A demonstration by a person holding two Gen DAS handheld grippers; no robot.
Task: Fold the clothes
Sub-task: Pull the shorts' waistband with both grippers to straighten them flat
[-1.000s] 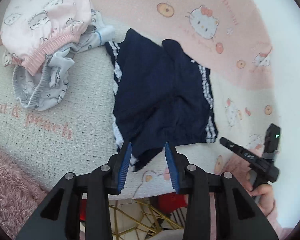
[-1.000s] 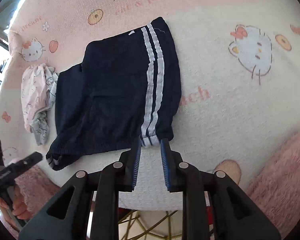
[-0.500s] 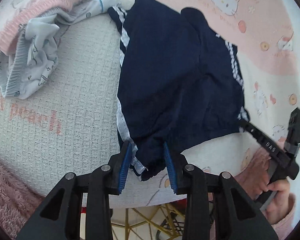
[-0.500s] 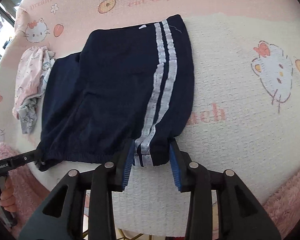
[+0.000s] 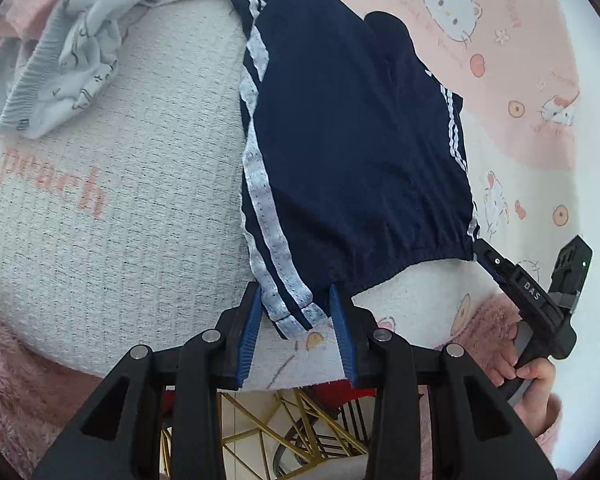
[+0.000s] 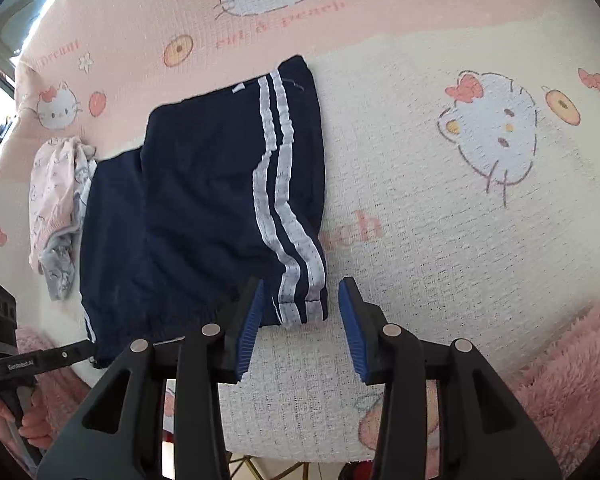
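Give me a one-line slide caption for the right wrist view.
Right gripper, jaws opening, straddles the striped corner of navy shorts on a cartoon-cat blanket.

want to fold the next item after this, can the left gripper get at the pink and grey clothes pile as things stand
Probably yes. The pile lies bare on the blanket, beside the navy shorts, with nothing between. The left gripper, jaws opening, straddles the shorts' striped corner, so it would need to back off that first.

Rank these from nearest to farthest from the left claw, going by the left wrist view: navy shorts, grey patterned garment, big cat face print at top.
1. Navy shorts: striped corner sits between the left claw pads.
2. Grey patterned garment: upper left.
3. Cat face print: top right, beyond the shorts.
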